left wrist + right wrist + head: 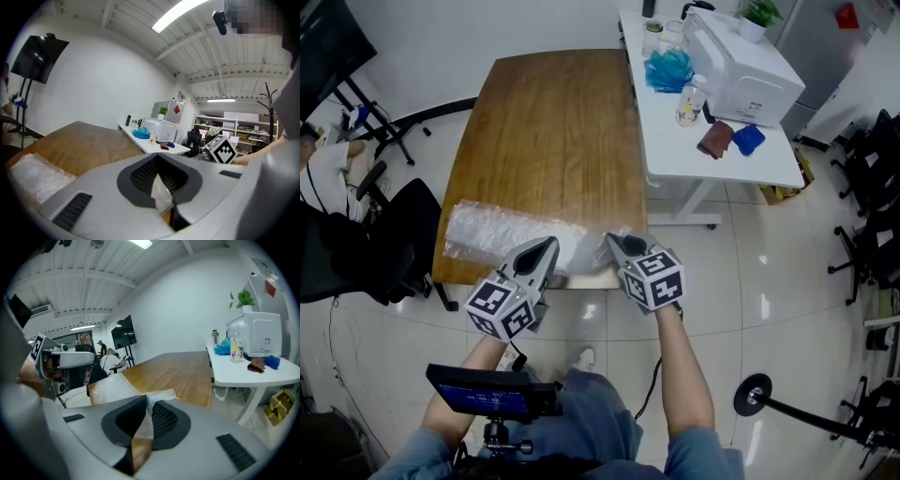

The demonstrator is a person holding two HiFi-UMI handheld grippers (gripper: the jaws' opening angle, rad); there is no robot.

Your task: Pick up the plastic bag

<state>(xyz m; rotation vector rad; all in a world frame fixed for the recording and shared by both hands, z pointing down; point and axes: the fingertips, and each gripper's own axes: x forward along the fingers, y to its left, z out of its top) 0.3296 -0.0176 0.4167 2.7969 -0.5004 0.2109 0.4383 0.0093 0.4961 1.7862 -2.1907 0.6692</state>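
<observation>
Head view: plastic bag point(502, 234) is seen lying along the near edge of wooden table point(553, 122). Left gripper point(551, 247) is clamped on its film. Right gripper point(614, 242) jaws are held narrowly apart, film between them.

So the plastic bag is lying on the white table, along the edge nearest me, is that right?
Not quite. The plastic bag lies on the brown wooden table, not on the white table beside it. The rest holds: it does lie along the edge nearest you. The head view shows this.
</observation>
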